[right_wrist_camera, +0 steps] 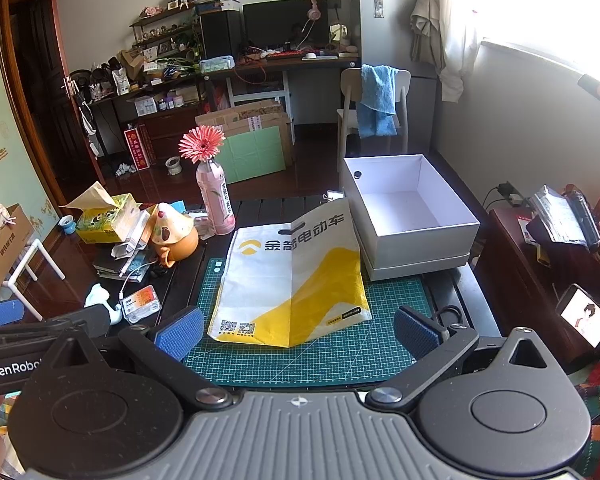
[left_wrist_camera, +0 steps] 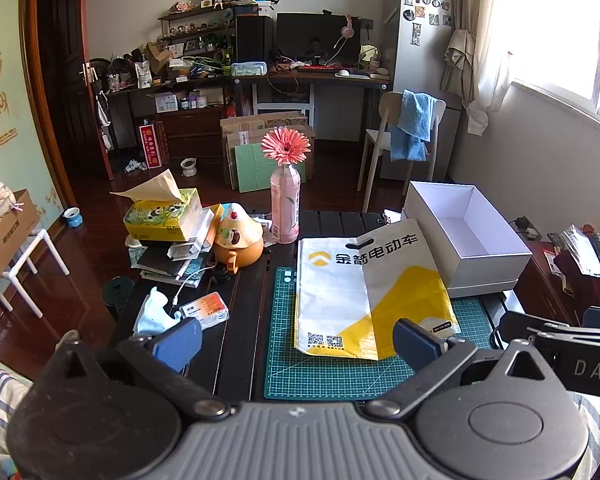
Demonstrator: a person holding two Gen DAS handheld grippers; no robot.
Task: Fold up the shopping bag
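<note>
A white and yellow shopping bag (left_wrist_camera: 364, 296) with black Chinese lettering lies flat on the green cutting mat (left_wrist_camera: 324, 376). Its right part rises along a vertical crease and leans against the white box. It also shows in the right wrist view (right_wrist_camera: 292, 280) on the mat (right_wrist_camera: 320, 356). My left gripper (left_wrist_camera: 298, 342) is open and empty, held above the near edge of the mat, short of the bag. My right gripper (right_wrist_camera: 300, 330) is open and empty, just in front of the bag's near edge.
An open white box (left_wrist_camera: 468, 240) stands right of the bag, touching it; it also shows in the right wrist view (right_wrist_camera: 412, 216). A pink bottle with a flower (left_wrist_camera: 285, 208), an orange toy (left_wrist_camera: 238, 240), a tissue box (left_wrist_camera: 164, 216) and clutter stand left and behind.
</note>
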